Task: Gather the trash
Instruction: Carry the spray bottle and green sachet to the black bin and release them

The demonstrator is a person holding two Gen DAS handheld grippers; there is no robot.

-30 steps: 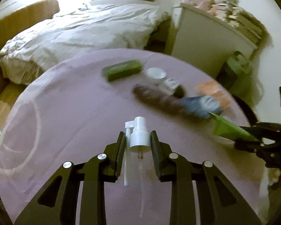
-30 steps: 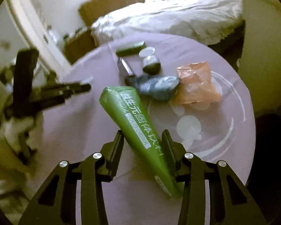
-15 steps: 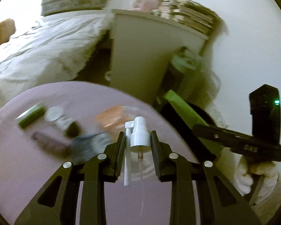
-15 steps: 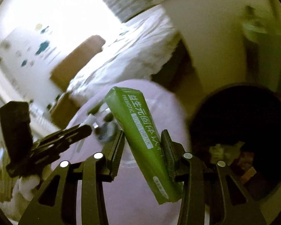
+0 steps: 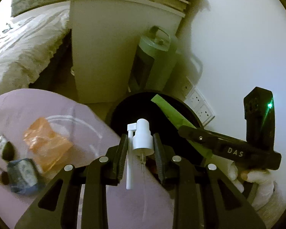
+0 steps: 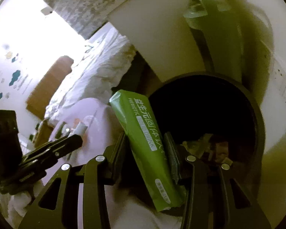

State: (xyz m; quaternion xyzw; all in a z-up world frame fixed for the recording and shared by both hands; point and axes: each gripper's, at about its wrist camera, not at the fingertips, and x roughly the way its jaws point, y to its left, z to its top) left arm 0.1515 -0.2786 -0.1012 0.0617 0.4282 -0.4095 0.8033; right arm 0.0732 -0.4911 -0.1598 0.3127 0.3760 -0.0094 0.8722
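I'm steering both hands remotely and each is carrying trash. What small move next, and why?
Probably open the right tool to release the green packet: it already hangs over the black bin's opening. The left tool, gripping the spray bottle, sits at the rim.

Two grippers, one spray bottle, one green packet — one black bin, one orange bag.

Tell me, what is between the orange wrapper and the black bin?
Only bare purple tablecloth separates the orange wrapper from the black bin, seen in the left wrist view.

Both wrist views close, downward, sharing bin.
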